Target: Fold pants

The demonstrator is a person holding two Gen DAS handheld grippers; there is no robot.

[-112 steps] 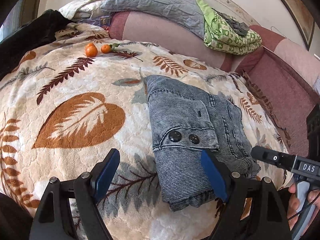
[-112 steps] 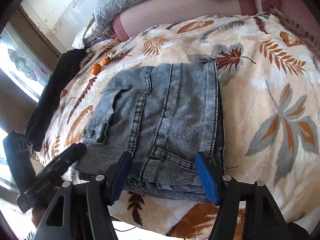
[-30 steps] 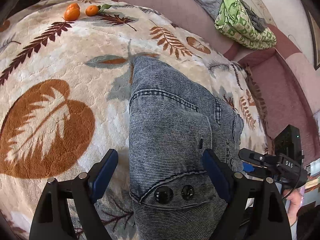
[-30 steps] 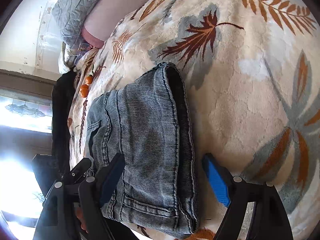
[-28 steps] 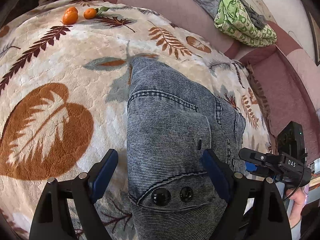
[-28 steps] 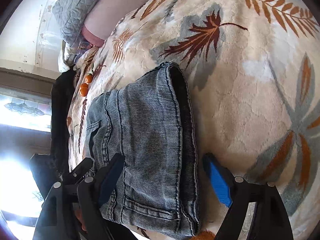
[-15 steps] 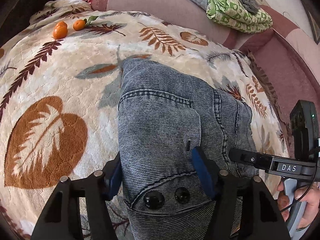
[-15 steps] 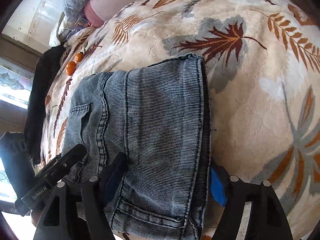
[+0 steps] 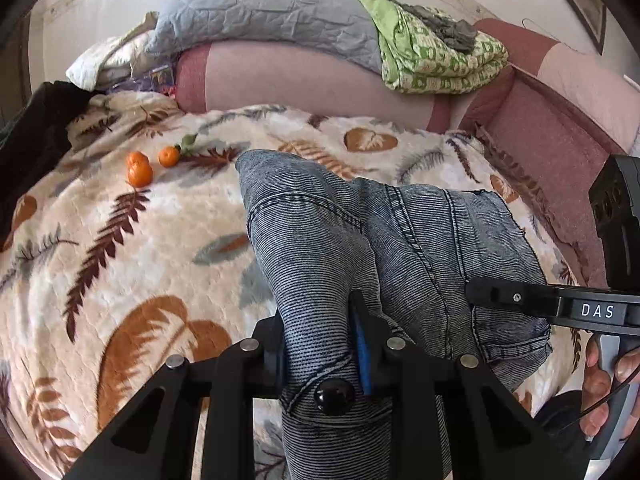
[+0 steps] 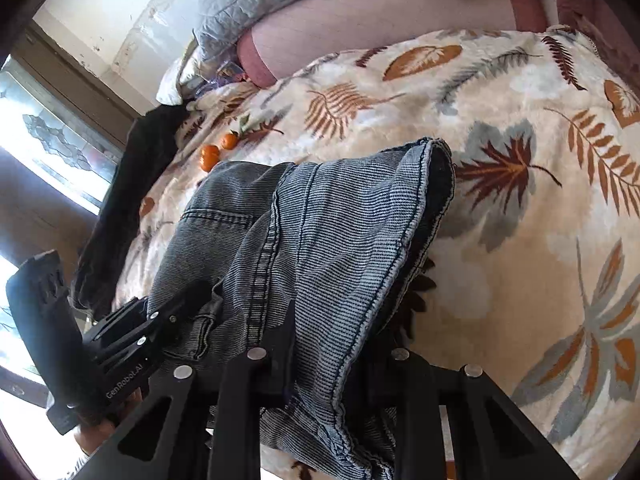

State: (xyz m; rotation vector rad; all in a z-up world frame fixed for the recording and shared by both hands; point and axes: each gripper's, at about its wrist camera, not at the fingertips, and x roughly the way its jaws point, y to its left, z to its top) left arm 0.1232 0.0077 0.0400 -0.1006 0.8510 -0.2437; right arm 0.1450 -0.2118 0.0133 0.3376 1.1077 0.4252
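Observation:
The folded grey-blue denim pants [image 9: 400,248] lie on the leaf-print blanket [image 9: 120,264]. My left gripper [image 9: 320,344] is shut on the waistband end by the black button and lifts it. My right gripper [image 10: 328,352] is shut on the other near side of the pants [image 10: 320,240], and the cloth bunches up off the blanket. The right gripper shows at the right of the left wrist view [image 9: 560,304]. The left gripper shows at the lower left of the right wrist view [image 10: 132,340].
Several small oranges [image 9: 140,170] lie on the blanket at the far left. A grey quilt [image 9: 260,12] and a folded green blanket [image 9: 436,60] sit on the pink sofa back [image 9: 304,84]. A dark cloth [image 9: 28,136] lies at the left edge.
Both grippers have closed on the near edge of the pants and raised it. The pants, flat a second ago, now bunch upward between the fingers.

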